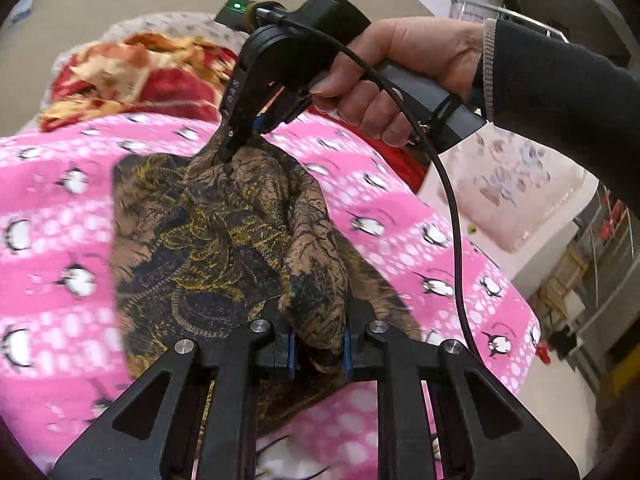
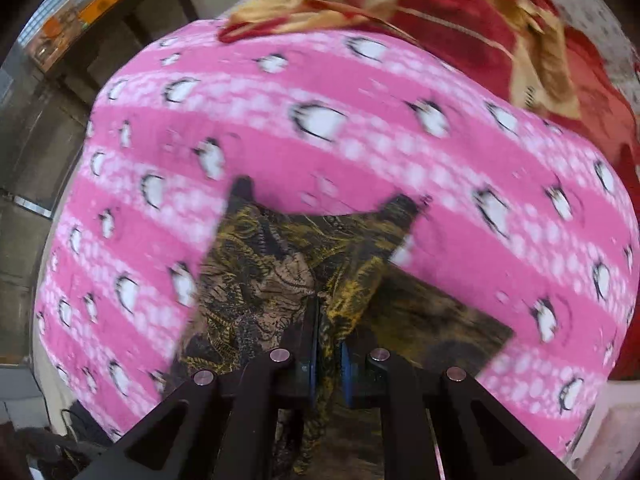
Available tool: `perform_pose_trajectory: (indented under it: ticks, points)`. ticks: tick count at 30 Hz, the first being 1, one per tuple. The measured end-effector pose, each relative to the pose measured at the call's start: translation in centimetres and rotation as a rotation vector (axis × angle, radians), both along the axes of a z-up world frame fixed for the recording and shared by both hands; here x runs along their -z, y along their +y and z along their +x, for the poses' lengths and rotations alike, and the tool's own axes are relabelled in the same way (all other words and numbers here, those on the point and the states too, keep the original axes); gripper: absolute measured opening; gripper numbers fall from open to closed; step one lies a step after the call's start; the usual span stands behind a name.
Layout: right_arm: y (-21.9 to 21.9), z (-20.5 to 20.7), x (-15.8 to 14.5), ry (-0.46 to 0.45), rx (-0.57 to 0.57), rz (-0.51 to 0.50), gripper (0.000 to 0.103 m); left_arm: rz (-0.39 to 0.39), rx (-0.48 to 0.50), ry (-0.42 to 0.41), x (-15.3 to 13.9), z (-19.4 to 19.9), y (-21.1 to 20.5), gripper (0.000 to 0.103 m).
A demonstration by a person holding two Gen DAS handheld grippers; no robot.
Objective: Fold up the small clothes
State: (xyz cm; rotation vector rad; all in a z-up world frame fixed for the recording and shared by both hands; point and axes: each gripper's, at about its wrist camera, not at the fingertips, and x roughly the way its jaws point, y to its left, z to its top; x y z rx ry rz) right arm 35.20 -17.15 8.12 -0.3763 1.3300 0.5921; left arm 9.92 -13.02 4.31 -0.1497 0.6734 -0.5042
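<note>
On the pink penguin-print blanket (image 1: 400, 216), seen from my left wrist, I am holding a brown, gold and black patterned garment (image 1: 224, 236) by two points. My left gripper (image 1: 319, 350) is clamping a bunched fold of it between the blue pads (image 1: 347, 354), jaws nearly closed with the cloth filling the gap. Farther off, toward the top of this view, my right gripper (image 1: 236, 148) is pointing steeply down and pinching the cloth's far peak, with the person's hand (image 1: 400, 76) and dark sleeve (image 1: 560, 92) coming in from the right. The garment is stretching between the two grips as a ridge running near to far, while its left part is lying flat on the blanket. That near-to-far line is what I judge the coming fold to turn on: both grips are sitting on the same raised edge, so they would have to travel together toward the flat left part. A red and gold quilt (image 1: 140, 76) is lying beyond, well apart.

Below my right wrist, the right gripper (image 2: 329, 344) is closed on a thin pleat of the garment (image 2: 276, 280), the fingers almost meeting around it. The cloth is hanging just beneath and spreading away from the fingertips, with two dark corners reaching the far side over the blanket (image 2: 360, 152). A darker flat panel is lying to the right. Blur is smearing the print here, so I cannot tell which kind of garment it is.
</note>
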Motion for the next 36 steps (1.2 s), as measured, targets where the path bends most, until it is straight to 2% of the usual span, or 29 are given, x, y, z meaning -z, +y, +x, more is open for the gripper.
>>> perform_pose_trajectory:
  ticks: [3, 9, 13, 14, 15, 17, 18, 19, 20, 24, 26, 28, 29, 31, 32, 33, 35, 36]
  points:
    - [-2.8, 0.7, 1.4, -0.002, 0.001, -0.018, 0.008, 0.012, 0.031, 0.039, 0.7, 1.2, -2.8, 0.014]
    - [-8.2, 1.9, 4.3, 0.037, 0.067, 0.013, 0.008, 0.031, 0.066, 0.102, 2.3, 2.0, -7.1, 0.014]
    - [-10.6, 1.7, 6.6, 0.055, 0.102, 0.049, 0.008, 0.099, 0.074, 0.113, 3.9, 1.7, -9.0, 0.015]
    - [-11.3, 1.6, 7.2, 0.041, 0.127, 0.086, 0.008, 0.110, 0.076, 0.114, 4.3, 1.6, -9.2, 0.015]
    - [-11.8, 1.5, 7.5, 0.033, 0.146, 0.115, 0.008, 0.118, 0.075, 0.110, 4.5, 1.4, -9.3, 0.018]
    - [-12.9, 1.1, 7.6, 0.024, 0.194, 0.182, 0.012, 0.116, 0.083, 0.091, 4.4, 0.8, -9.6, 0.032]
    - [-13.5, 0.9, 7.3, 0.012, 0.211, 0.213, 0.012, 0.109, 0.100, 0.094, 4.3, 0.4, -9.7, 0.043]
    - [-14.1, 0.6, 6.8, 0.000, 0.226, 0.238, 0.013, 0.107, 0.108, 0.095, 4.1, 0.0, -9.6, 0.048]
    - [-15.0, 0.1, 5.9, -0.019, 0.245, 0.280, 0.013, 0.109, 0.112, 0.096, 3.7, -0.7, -9.4, 0.048]
    - [-18.3, -2.8, 2.3, -0.111, 0.281, 0.370, 0.014, 0.058, 0.150, 0.106, 2.1, -3.5, -7.0, 0.048]
    - [-19.8, -5.8, 0.4, -0.171, 0.272, 0.404, 0.014, 0.081, 0.092, 0.054, 1.0, -4.3, -4.5, 0.048]
    - [-19.4, -9.7, -1.0, -0.259, 0.186, 0.406, 0.014, 0.106, -0.018, 0.012, 0.4, -4.0, -1.9, 0.048]
    - [-18.5, -11.4, -1.3, -0.285, 0.144, 0.408, 0.014, 0.100, -0.062, 0.036, 0.6, -3.2, -0.7, 0.048]
    - [-16.2, -15.6, -0.9, -0.330, 0.025, 0.380, 0.014, 0.092, -0.134, 0.092, 1.5, -1.4, 1.2, 0.035]
    - [-15.6, -16.6, -0.3, -0.333, 0.005, 0.352, 0.014, 0.096, -0.144, 0.114, 2.1, -0.9, 1.6, 0.032]
    - [-14.4, -17.7, 0.7, -0.320, -0.017, 0.321, 0.014, 0.105, -0.156, 0.163, 3.4, -0.2, 1.9, 0.023]
    - [-12.9, -19.5, 2.9, -0.282, -0.050, 0.298, 0.014, 0.113, -0.182, 0.200, 5.1, -0.3, 2.5, 0.020]
    - [-12.3, -20.3, 4.8, -0.287, -0.041, 0.217, 0.014, 0.124, -0.180, 0.199, 5.6, -0.7, 2.4, 0.019]
